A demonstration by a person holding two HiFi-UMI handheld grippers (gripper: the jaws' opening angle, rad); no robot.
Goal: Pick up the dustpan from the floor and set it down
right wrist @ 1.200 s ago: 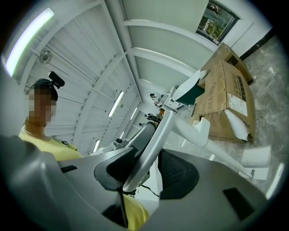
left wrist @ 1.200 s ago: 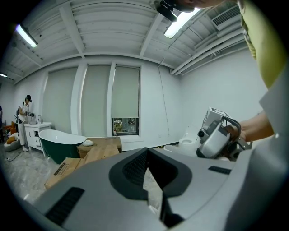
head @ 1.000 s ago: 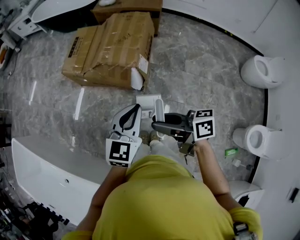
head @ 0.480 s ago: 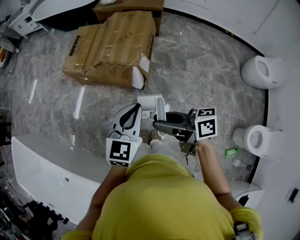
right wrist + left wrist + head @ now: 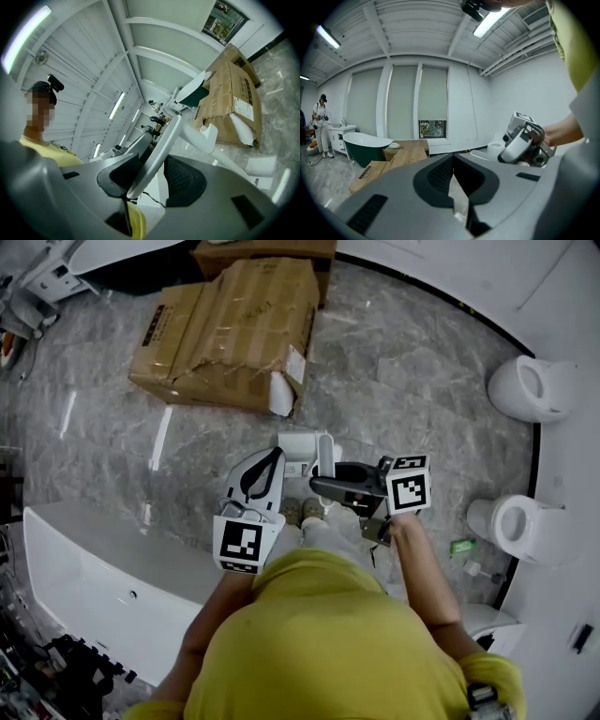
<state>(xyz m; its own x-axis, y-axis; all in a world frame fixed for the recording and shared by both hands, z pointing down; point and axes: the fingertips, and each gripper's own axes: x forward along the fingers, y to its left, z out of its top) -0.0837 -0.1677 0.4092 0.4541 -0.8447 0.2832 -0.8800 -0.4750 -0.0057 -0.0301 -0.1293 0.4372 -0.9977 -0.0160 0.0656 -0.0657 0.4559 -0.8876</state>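
Note:
The white dustpan [image 5: 302, 450] hangs just above the grey marble floor in front of my feet, its long handle [image 5: 325, 462] rising from it. My right gripper [image 5: 322, 486] is shut on that handle. In the right gripper view the white handle [image 5: 161, 140] runs slantwise between the two dark pads of my right gripper [image 5: 152, 174], with the pan [image 5: 261, 165] at lower right. My left gripper [image 5: 266, 465] is held beside it on the left, shut with nothing in it. In the left gripper view the jaws of my left gripper [image 5: 454, 183] meet, and the right gripper [image 5: 521, 143] shows at right.
Torn cardboard boxes [image 5: 230, 329] lie on the floor ahead. A white bathtub [image 5: 98, 577] stands at lower left. Toilets [image 5: 530, 385] [image 5: 520, 521] line the curved white platform on the right. A dark green tub [image 5: 365, 143] and a person [image 5: 321, 123] are far off.
The right gripper has sunk very slightly with the dustpan handle still in it. The left gripper has stayed where it was.

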